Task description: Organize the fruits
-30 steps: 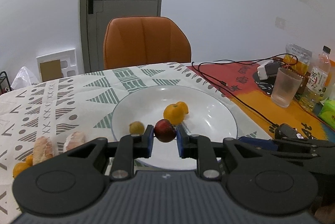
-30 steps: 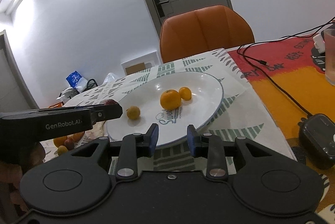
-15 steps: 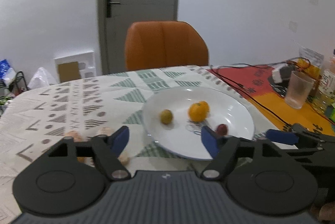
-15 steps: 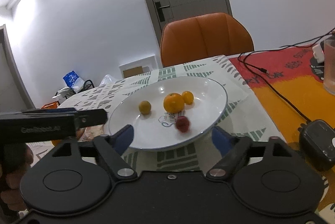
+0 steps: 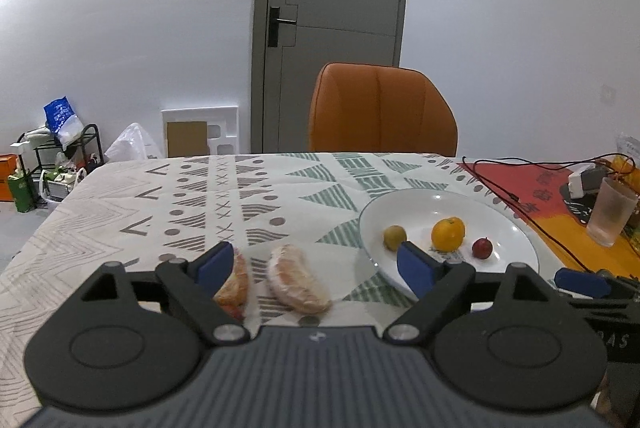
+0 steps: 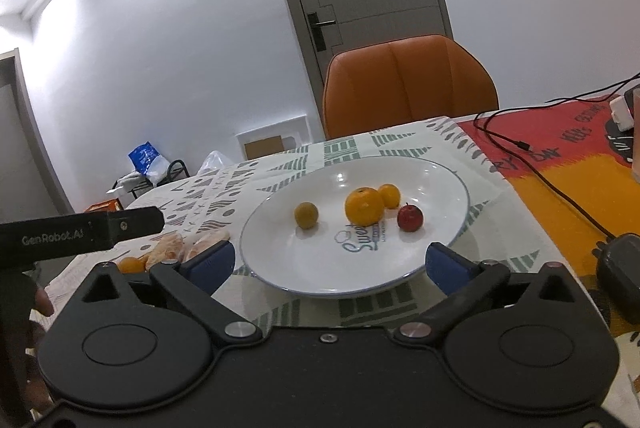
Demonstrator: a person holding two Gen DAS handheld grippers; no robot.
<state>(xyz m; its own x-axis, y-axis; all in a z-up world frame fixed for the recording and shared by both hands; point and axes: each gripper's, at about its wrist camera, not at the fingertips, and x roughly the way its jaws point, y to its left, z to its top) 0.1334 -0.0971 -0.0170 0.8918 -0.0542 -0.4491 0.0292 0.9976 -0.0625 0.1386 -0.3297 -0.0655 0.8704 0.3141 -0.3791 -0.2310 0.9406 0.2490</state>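
A white plate (image 6: 440, 188) (image 5: 512, 228) holds a small red fruit (image 6: 410, 217) (image 5: 482, 248), a big orange (image 6: 363, 205) (image 5: 448, 234), a small orange (image 6: 389, 195) behind it and a yellow-brown fruit (image 6: 306, 215) (image 5: 394, 237). Two wrapped pomelo wedges (image 5: 298, 282) (image 5: 234, 282) lie on the cloth left of the plate, with a small orange (image 6: 130, 265) beside them. My left gripper (image 5: 316, 268) hangs open above the wedges, holding nothing. My right gripper (image 6: 328, 264) stands open over the plate's near rim, holding nothing.
An orange chair (image 5: 380, 110) stands behind the table. A black cable (image 6: 560, 188), a plastic cup (image 5: 610, 210), a white charger (image 5: 580, 182) and a black device (image 6: 620, 276) lie on the red-orange mat at the right.
The left gripper let go of the red fruit onto the plate, opened wide and swung left to above the pomelo wedges. The right gripper opened wide.
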